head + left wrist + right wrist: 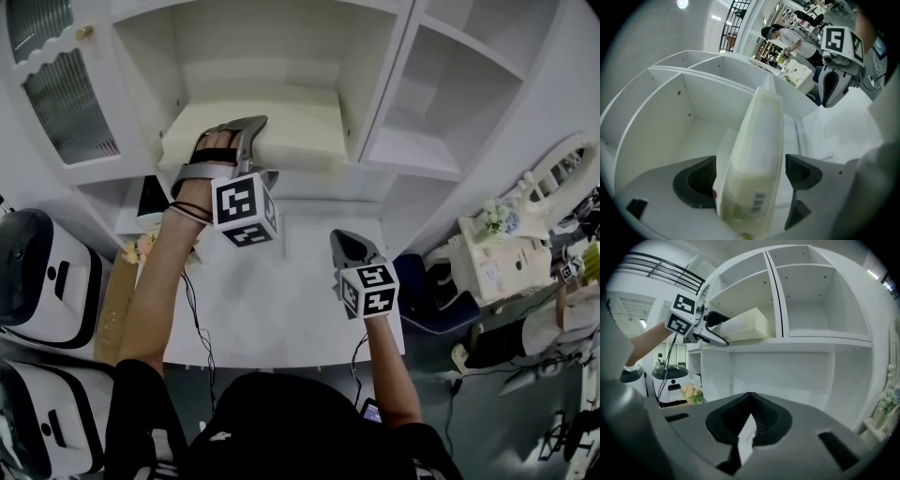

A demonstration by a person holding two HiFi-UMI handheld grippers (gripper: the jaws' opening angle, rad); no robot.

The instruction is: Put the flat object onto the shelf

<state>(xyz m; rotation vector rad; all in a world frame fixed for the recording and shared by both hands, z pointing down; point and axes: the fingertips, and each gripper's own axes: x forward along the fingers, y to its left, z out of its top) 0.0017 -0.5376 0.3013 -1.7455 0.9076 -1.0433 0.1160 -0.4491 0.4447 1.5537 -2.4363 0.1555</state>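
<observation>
The flat object is a cream box (281, 127) lying in the white shelf unit's middle compartment (300, 180). My left gripper (248, 131) is at the box's near left corner, with one finger above it. In the left gripper view the box (759, 150) stands between the wide jaws of the left gripper (750, 173). It touches the left pad (701, 180), and a narrow gap shows at the right pad (801, 171). My right gripper (345, 246) hangs lower, over the white table (300, 309), with its jaws shut (749, 399). The right gripper view shows the box (740, 326) on the shelf.
An empty compartment (422, 141) lies right of the box's one. A glass cabinet door (66, 94) is at the upper left. Two white robots (37, 272) and flowers (141, 248) stand at the left, a white dresser (506, 253) at the right.
</observation>
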